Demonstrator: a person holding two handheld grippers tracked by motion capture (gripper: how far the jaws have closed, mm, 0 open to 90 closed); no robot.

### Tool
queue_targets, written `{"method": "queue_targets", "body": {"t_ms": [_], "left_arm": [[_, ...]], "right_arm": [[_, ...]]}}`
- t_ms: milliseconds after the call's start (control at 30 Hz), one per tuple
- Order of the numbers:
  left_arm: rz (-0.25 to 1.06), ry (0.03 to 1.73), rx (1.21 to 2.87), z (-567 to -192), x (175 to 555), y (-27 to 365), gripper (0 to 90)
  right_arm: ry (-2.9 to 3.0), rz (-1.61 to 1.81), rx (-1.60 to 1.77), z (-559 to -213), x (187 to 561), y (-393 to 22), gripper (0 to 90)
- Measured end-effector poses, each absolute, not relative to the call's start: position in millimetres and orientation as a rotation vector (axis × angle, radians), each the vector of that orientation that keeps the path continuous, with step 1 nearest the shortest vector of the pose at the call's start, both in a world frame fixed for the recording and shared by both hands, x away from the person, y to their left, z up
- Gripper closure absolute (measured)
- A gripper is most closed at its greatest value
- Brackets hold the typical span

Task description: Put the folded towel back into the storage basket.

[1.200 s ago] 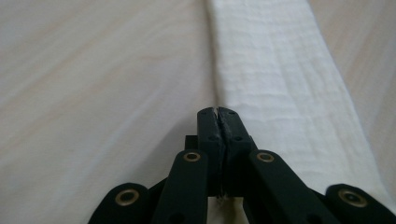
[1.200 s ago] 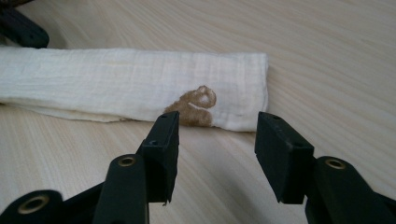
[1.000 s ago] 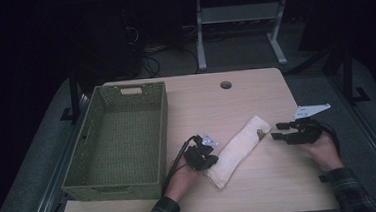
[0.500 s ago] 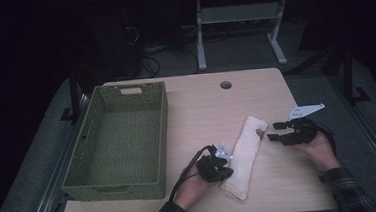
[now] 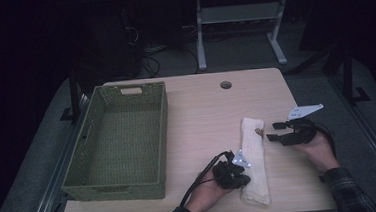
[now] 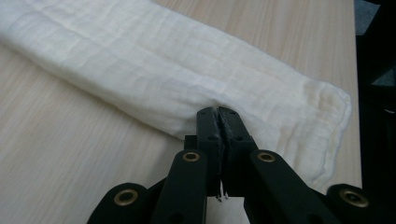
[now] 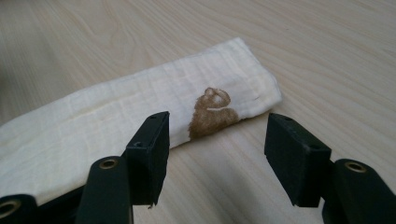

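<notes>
step: straightening folded cream cloth strip (image 5: 254, 160) | left gripper (image 5: 236, 175) clamped on its 6 o'clock edge | right gripper (image 5: 273, 131) jaws apart beside 12 o'clock end | next: likely pinch that end

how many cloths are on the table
1: a folded white cloth lies lengthwise on the table between the two hands, right of the green basket. None shows inside the basket.
</notes>
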State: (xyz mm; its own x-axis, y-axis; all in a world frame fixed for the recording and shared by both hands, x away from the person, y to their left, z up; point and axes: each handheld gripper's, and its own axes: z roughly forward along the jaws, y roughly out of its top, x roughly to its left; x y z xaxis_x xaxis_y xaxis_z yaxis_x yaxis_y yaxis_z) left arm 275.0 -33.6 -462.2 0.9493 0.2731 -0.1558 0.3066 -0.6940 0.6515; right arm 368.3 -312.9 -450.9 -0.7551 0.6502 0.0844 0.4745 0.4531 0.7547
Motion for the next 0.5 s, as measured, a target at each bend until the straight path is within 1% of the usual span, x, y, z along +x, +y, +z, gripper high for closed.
{"method": "queue_targets", "body": {"t_ms": [233, 333, 400, 433, 467, 500], "left_arm": [[-0.069, 0.351, 2.371, -464, 269, -51, 86.6], [-0.063, 0.329, 2.378, -463, 268, -51, 84.4], [-0.060, 0.331, 2.372, -461, 270, -49, 80.5], [-0.051, 0.327, 2.373, -459, 272, -47, 75.6], [-0.043, 0.328, 2.369, -457, 273, -46, 75.6], [-0.037, 0.318, 2.374, -455, 276, -44, 71.3]], "right_arm": [[2.486, 1.178, 0.969, -452, 369, -312, 39.6], [2.485, 1.169, 0.975, -452, 369, -312, 39.4], [2.483, 1.172, 0.972, -452, 369, -313, 39.3], [2.480, 1.172, 0.965, -452, 369, -314, 39.3], [2.480, 1.172, 0.965, -452, 369, -314, 39.3], [2.479, 1.174, 0.969, -451, 369, -314, 39.3]]}}
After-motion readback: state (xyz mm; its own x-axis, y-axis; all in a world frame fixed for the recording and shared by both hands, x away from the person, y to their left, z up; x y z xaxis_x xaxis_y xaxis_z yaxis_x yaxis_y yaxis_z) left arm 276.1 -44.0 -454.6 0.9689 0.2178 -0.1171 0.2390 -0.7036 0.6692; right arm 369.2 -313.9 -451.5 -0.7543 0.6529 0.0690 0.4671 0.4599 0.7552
